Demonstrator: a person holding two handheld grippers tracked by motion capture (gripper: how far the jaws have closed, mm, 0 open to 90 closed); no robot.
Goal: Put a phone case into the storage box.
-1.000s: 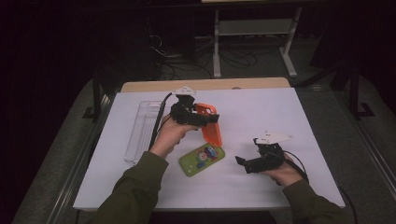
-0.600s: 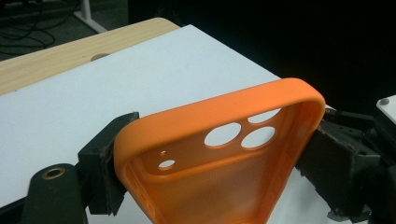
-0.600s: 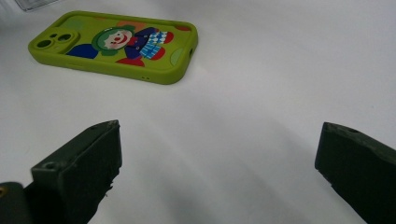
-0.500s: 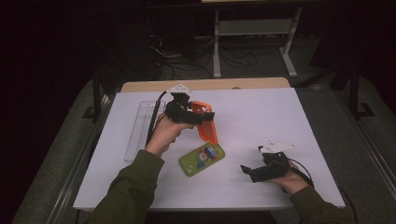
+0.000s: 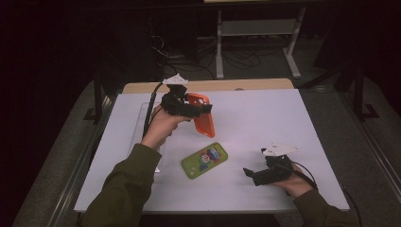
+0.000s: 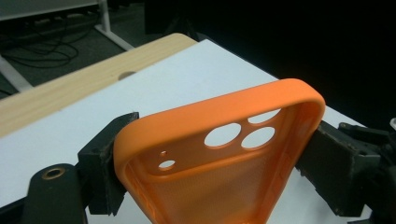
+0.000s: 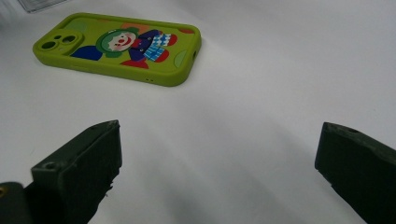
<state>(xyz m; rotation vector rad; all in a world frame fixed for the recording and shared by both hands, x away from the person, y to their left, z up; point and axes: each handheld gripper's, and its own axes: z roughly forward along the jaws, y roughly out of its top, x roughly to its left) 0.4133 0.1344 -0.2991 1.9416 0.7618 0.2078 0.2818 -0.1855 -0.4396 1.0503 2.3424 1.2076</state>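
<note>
Nearest, the right gripper rests on the tabletop, fingers spread, empty. Farther, the left gripper clamps the orange phone case by its long edges above the tabletop: light, soft, probably squashes if squeezed

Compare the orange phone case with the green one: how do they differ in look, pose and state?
The orange phone case is plain, while the green phone case carries a cartoon clown print. The orange one is held up off the white table, clamped across its sides by the left tool; the green one lies flat on the table, untouched, in front of the open right tool. The orange case shows its hollow inside; the green shows its back. Both have camera cut-outs.
</note>
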